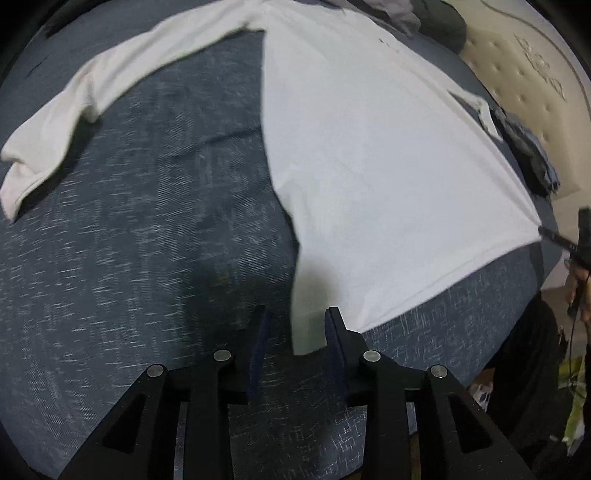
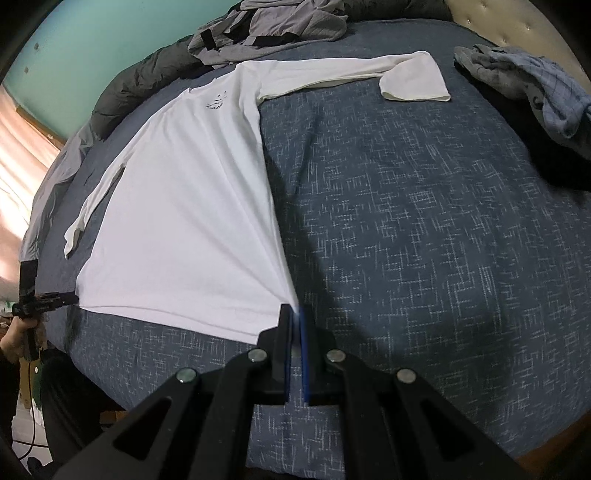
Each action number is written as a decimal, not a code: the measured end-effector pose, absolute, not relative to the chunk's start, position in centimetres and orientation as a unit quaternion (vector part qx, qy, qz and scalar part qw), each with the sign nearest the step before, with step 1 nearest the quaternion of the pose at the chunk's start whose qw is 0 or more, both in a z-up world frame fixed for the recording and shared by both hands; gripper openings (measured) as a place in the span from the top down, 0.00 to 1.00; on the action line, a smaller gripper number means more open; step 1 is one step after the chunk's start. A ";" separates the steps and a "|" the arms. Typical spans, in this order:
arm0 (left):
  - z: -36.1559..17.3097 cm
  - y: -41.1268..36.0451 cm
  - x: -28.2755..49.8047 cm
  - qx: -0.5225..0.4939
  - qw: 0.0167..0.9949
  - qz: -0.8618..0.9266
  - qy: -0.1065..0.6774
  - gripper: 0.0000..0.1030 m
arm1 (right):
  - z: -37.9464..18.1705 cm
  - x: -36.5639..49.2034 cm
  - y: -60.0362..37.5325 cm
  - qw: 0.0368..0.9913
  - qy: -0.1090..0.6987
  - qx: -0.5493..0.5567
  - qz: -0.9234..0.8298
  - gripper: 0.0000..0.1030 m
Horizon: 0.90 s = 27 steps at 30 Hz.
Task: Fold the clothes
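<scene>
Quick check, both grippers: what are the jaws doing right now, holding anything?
Left gripper: jaws open, the white shirt's hem corner between them, not clamped.
Right gripper: jaws closed on the shirt's other hem corner, fabric pulled taut.

Teal wall (image 2: 92,37) at upper left; pink curtain (image 2: 22,147) at left; tufted beige headboard (image 2: 517,26) at upper right.
</scene>
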<state>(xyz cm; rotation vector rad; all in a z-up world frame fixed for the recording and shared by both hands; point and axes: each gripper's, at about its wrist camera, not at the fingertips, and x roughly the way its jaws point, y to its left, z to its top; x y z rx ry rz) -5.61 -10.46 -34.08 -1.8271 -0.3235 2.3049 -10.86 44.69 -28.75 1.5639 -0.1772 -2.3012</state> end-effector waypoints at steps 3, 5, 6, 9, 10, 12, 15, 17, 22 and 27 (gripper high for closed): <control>-34.0 -9.7 -5.5 -0.616 0.099 0.776 -0.093 0.96 | -28.6 -10.9 44.6 0.177 -0.063 0.551 -0.813 0.97; -33.5 -9.5 -5.4 -0.612 0.102 0.779 -0.093 0.96 | -28.4 -10.8 44.6 0.179 -0.064 0.550 -0.813 0.97; -33.0 -9.5 -5.2 -0.609 0.104 0.781 -0.093 0.96 | -28.2 -10.8 44.6 0.180 -0.064 0.549 -0.814 0.97; -31.0 -9.7 -4.3 -0.599 0.113 0.788 -0.090 0.96 | -27.4 -10.6 44.5 0.189 -0.062 0.545 -0.814 0.97; -30.1 -9.7 -3.9 -0.595 0.119 0.790 -0.088 0.96 | -27.1 -10.5 44.4 0.192 -0.060 0.544 -0.814 0.97; -28.4 -10.0 -3.1 -0.587 0.124 0.796 -0.083 0.96 | -26.9 -10.4 44.2 0.197 -0.056 0.546 -0.812 0.97; -27.5 -10.2 -2.8 -0.587 0.121 0.797 -0.075 0.96 | -28.1 -10.0 43.4 0.196 -0.042 0.565 -0.800 0.97; -27.7 -10.4 -2.9 -0.593 0.114 0.794 -0.072 0.96 | -29.2 -9.6 42.9 0.197 -0.035 0.576 -0.792 0.97; -30.6 -11.5 -3.2 -0.613 0.093 0.779 -0.092 0.96 | -30.8 -8.8 41.9 0.201 -0.025 0.590 -0.782 0.97; -31.5 -11.4 -3.5 -0.611 0.098 0.778 -0.109 0.95 | -30.9 -9.0 42.2 0.204 -0.040 0.592 -0.779 0.97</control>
